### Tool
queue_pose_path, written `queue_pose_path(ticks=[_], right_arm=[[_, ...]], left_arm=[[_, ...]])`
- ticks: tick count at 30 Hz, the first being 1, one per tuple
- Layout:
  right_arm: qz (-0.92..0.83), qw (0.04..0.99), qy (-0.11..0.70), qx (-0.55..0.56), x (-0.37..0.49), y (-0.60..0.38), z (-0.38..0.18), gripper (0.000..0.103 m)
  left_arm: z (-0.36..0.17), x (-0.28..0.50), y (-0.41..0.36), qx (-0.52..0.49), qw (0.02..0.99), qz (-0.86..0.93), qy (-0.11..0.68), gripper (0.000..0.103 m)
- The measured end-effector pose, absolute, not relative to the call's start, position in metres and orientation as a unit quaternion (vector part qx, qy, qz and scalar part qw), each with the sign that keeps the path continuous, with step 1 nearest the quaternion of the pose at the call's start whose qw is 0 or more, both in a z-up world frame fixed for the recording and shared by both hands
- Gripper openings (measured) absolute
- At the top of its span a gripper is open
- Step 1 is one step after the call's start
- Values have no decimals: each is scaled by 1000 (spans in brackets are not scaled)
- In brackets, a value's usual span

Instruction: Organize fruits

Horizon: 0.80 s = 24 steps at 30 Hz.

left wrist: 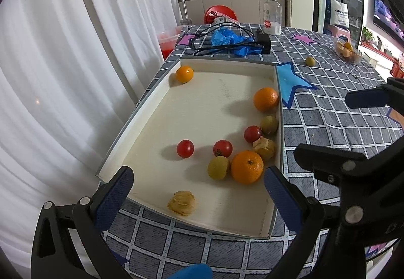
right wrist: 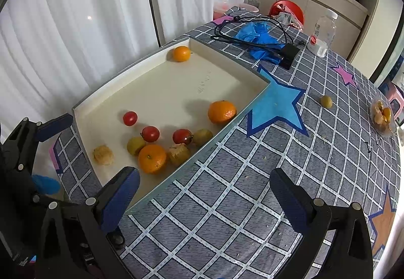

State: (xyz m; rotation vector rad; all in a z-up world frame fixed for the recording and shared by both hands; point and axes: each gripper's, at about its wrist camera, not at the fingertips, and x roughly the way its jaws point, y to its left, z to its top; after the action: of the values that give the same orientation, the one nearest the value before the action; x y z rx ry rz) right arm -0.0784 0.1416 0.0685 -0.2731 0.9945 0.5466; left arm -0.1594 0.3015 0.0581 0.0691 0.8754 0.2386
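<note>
A white shallow tray (left wrist: 151,112) (right wrist: 106,87) lies on the checked tablecloth. It holds three oranges (left wrist: 247,167) (right wrist: 152,158), three red cherry tomatoes (left wrist: 185,148) (right wrist: 130,118), green-yellow fruits (left wrist: 218,167) (right wrist: 135,145) and husked physalis (left wrist: 181,203) (right wrist: 103,155). One green-yellow fruit (left wrist: 310,61) (right wrist: 326,101) lies loose on the cloth beyond the tray. My left gripper (left wrist: 198,185) is open and empty at the tray's near edge. My right gripper (right wrist: 204,185) is open and empty above the cloth just right of the tray.
A clear bowl of fruit (left wrist: 347,50) (right wrist: 382,116) stands at the far right. A plastic bottle (left wrist: 272,15) (right wrist: 323,33), a black adapter with cables (left wrist: 262,42) (right wrist: 289,53) and a blue glove (left wrist: 232,39) (right wrist: 257,34) lie behind the tray. White curtains hang left.
</note>
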Motion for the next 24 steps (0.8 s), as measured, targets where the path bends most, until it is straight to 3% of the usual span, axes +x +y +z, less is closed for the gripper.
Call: queue_pose_path(ticks=[24], right_arm=[[259, 830, 477, -127, -75, 141, 60, 103]], left_arm=[[47, -154, 300, 33, 893, 115, 434, 103]])
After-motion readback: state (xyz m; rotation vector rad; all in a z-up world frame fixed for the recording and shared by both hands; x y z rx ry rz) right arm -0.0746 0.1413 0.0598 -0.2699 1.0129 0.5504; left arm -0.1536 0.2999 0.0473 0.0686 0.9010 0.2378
